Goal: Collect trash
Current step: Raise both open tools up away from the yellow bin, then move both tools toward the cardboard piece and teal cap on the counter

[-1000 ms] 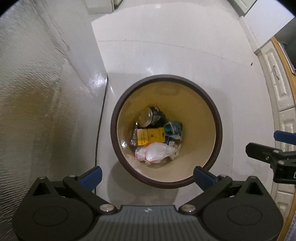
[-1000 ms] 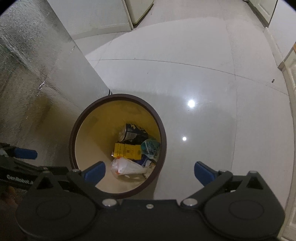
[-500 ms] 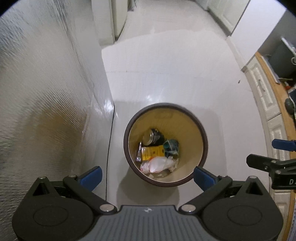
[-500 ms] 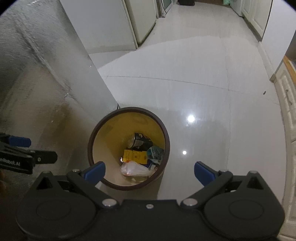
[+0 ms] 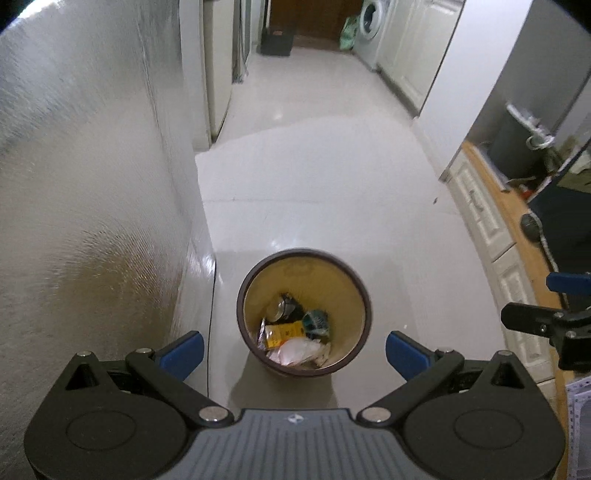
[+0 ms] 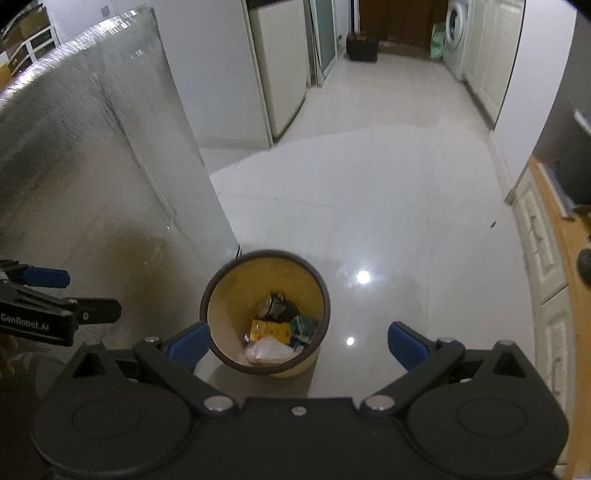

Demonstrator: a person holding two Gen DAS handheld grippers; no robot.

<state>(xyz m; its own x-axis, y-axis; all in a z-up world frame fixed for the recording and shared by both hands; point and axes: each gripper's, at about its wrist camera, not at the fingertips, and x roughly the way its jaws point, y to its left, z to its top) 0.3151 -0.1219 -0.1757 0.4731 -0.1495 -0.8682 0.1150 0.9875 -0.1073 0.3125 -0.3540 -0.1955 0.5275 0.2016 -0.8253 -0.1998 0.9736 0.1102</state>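
Observation:
A round yellow bin with a dark brown rim (image 5: 364, 295) (image 6: 321, 286) stands on the glossy white floor. Inside it lie a dark can (image 5: 282, 306) (image 6: 273, 306), a yellow packet (image 5: 284, 330) (image 6: 269, 330), a teal wrapper (image 5: 316, 321) (image 6: 303, 325) and a white plastic bag (image 5: 295, 349) (image 6: 269, 350). My left gripper (image 5: 295, 350) is open and empty, high above the bin. My right gripper (image 6: 297, 341) is open and empty, above and just right of the bin. Each gripper also shows at the edge of the other's view (image 5: 546, 321) (image 6: 55, 310).
A tall silvery textured panel (image 5: 92, 221) (image 6: 92, 184) stands close on the left of the bin. White cabinets (image 5: 495, 236) with a wooden counter (image 5: 517, 221) line the right. A white fridge (image 6: 266, 81) and a washing machine (image 6: 456, 33) stand far down the hallway.
Both grippers have risen and pulled back from the bin, so it looks much smaller and the hallway beyond has come into view. Both stay open and empty.

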